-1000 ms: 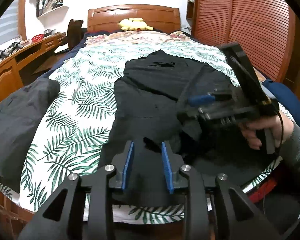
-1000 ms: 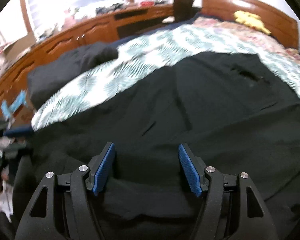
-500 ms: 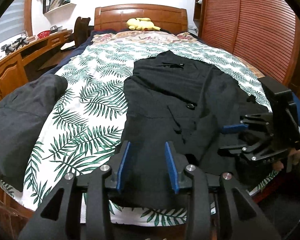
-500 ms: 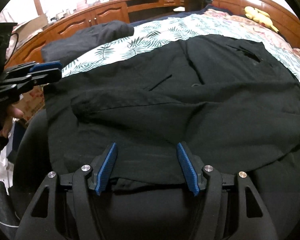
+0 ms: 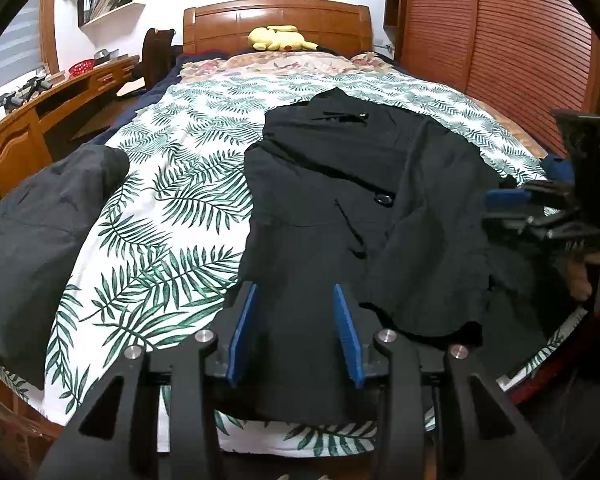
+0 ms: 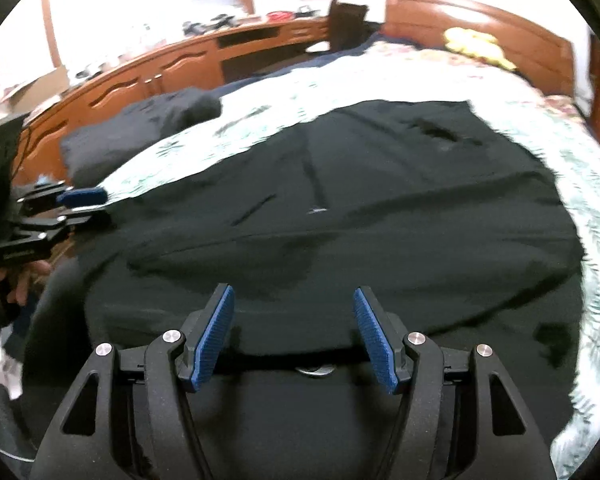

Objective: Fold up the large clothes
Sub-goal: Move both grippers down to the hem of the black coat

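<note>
A black coat (image 5: pixel 340 208) lies spread along the bed (image 5: pixel 188 184), collar toward the wooden headboard (image 5: pixel 276 20) and hem at the near foot edge, resting on a white bedspread printed with green palm leaves. Its front shows one dark button (image 5: pixel 382 199) near the middle and a slanted pocket slit below it; the right-hand panel is rumpled, with a loose fold hanging near the lower right corner. The left gripper (image 5: pixel 294 332) sits low over the hem at the near edge, its blue pads parted with only flat cloth showing between them, nothing pinched. The right gripper (image 6: pixel 294 336) is likewise spread wide, its pads apart over the dark fabric and clamping nothing; in the left wrist view it appears at the right margin, beside the coat's right edge, held in a hand (image 5: pixel 588 268). The right wrist view is motion-blurred, so fine detail of the cloth there cannot be read. A second dark garment (image 5: pixel 36 240) lies bundled on the left side of the bed, well apart from the coat. A yellow plush toy (image 5: pixel 278 38) rests against the headboard. A wooden desk unit (image 5: pixel 28 128) runs along the left wall, and slatted wooden doors (image 5: pixel 496 40) stand to the right.
</note>
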{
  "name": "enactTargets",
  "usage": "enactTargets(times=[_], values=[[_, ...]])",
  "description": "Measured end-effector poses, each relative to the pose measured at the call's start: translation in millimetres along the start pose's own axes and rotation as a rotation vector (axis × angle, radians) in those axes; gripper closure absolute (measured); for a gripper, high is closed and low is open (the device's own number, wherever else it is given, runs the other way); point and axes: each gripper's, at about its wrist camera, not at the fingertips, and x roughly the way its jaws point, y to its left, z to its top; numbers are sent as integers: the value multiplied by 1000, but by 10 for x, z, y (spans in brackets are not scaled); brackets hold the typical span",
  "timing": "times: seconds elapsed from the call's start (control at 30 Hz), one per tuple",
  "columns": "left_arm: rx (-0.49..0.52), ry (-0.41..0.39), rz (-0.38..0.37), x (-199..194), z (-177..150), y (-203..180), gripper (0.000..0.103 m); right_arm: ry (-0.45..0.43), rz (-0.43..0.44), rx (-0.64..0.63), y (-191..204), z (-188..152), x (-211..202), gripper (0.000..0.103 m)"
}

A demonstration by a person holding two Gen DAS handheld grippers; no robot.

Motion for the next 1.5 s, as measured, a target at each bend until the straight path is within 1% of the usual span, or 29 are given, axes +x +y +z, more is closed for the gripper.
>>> enactTargets(times=[0.07, 0.17, 0.3, 0.4, 0.5, 0.63, 0.73, 0.83, 1.0, 1.13, 1.27, 1.37, 1.43, 1.5], values=[[-3, 8, 10, 28, -8, 39, 65, -4, -42, 17, -124, -39, -38, 39], [-7, 30, 35, 84, -26, 122, 65, 26, -79, 31, -255, -113, 25, 39], [-18, 98, 64, 235, -84, 239, 64, 65, -94, 31, -299, -181, 154, 39], [-28, 118, 68, 293, -150, 296, 64, 87, -97, 42, -312, -209, 234, 39], [-39, 107, 53, 286, -193, 336, 63, 81, -110, 67, -342, -203, 217, 38], [-47, 99, 40, 304, -222, 371, 62, 72, -136, 103, -417, -295, 98, 23], [-41, 92, 36, 323, -235, 378, 61, 87, -160, 119, -462, -418, -17, 23], [-39, 84, 29, 356, -242, 390, 61, 86, -211, 120, -491, -509, -179, 23], [-38, 76, 16, 409, -239, 408, 60, 68, -250, 200, -610, -768, -565, 23], [-44, 72, 2, 408, -240, 430, 59, 77, -344, 239, -724, -1015, -858, 23], [-51, 71, -8, 343, -267, 435, 59, 88, -391, 301, -870, -1213, -1042, 23], [-43, 67, -23, 257, -303, 420, 60, 86, -402, 333, -925, -1300, -1118, 23], [-63, 26, -41, 131, -344, 435, 60, 91, -396, 339, -917, -1346, -1137, 23], [-69, 7, -54, 52, -388, 444, 60, 96, -394, 331, -884, -1382, -1139, 23]])
